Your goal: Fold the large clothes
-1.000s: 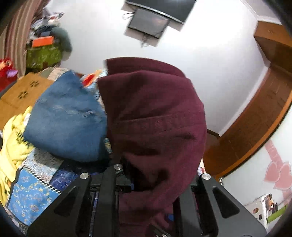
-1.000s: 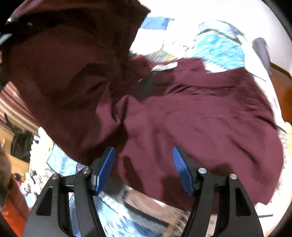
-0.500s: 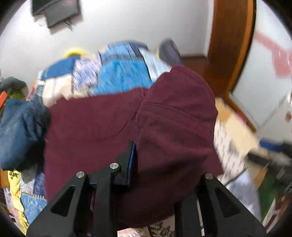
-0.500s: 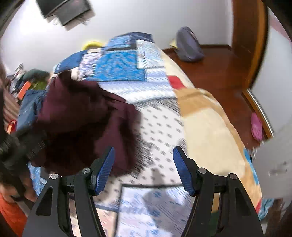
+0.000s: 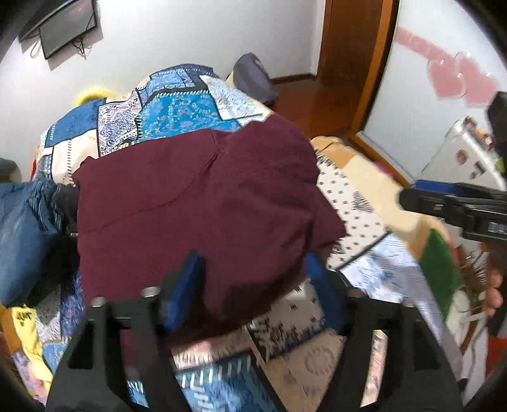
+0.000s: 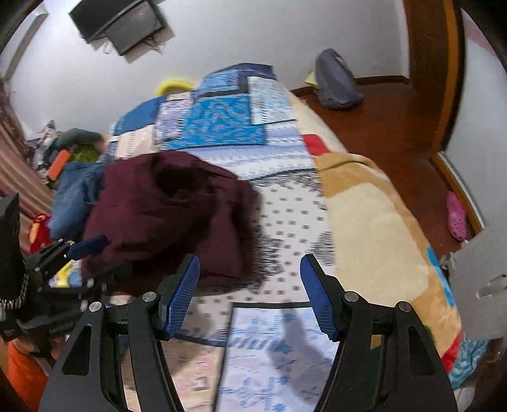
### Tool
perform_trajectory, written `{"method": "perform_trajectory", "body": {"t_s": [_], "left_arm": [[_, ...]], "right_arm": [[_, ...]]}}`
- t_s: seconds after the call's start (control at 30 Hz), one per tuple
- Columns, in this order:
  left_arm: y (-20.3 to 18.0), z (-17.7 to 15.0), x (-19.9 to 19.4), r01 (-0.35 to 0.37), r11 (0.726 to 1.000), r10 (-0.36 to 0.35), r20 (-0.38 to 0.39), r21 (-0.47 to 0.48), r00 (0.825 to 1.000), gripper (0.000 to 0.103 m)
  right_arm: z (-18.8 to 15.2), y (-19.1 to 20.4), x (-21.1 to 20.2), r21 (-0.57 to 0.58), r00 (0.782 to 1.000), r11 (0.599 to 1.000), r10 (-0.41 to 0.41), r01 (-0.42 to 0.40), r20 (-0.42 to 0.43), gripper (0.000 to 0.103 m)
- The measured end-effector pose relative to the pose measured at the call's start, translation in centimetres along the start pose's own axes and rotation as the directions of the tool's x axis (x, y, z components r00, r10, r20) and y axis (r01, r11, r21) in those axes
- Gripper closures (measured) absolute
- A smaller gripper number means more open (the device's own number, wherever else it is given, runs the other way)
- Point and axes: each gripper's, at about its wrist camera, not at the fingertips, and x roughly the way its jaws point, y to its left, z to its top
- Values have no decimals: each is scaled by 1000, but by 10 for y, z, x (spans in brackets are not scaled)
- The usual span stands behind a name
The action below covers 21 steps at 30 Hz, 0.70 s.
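A dark maroon garment [image 5: 196,202] lies folded in a thick bundle on the patchwork bedspread [image 5: 177,107]. My left gripper [image 5: 253,285] straddles its near edge. The jaws are opening, and the cloth sags between the blue pads [image 5: 187,285] without being pinched. In the right wrist view the same maroon garment [image 6: 168,206] sits to the left. My right gripper [image 6: 250,294] hangs open beside it over bare dotted blanket, with nothing between its fingers. The right gripper's black body [image 5: 450,206] shows at the right edge of the left wrist view.
A blue denim garment [image 6: 76,187] and a yellow one [image 5: 25,320] lie left of the bundle. A grey backpack [image 6: 336,82] and a pink slipper [image 6: 456,218] are on the wooden floor right of the bed. A screen [image 6: 126,22] hangs on the wall.
The left gripper swung down with the maroon garment, laid it on the bed and spread its jaws. The right gripper moved off the garment to the right, over bare blanket, still open.
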Motion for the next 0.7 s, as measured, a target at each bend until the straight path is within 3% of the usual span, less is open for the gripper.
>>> {"method": "perform_trajectory", "body": {"t_s": [0.17, 0.4, 0.5, 0.57, 0.7], "left_arm": [[37, -14, -40, -23, 995, 34, 108, -95, 994, 18], [115, -27, -43, -161, 952, 194, 109, -259, 975, 17], [143, -38, -30, -159, 929, 193, 72, -333, 978, 17], [153, -46, -10, -137, 924, 152, 14, -358, 988, 17], [140, -65, 25, -82, 946, 66, -64, -312, 996, 16]], "right_arm": [[11, 38, 1, -66, 998, 997, 47, -45, 32, 40], [25, 82, 38, -91, 991, 987, 132, -131, -2, 40], [26, 90, 63, -67, 992, 990, 119, -122, -38, 40], [25, 89, 75, -49, 993, 993, 108, -110, -47, 40], [21, 81, 88, -63, 998, 997, 48, -51, -50, 36]]}}
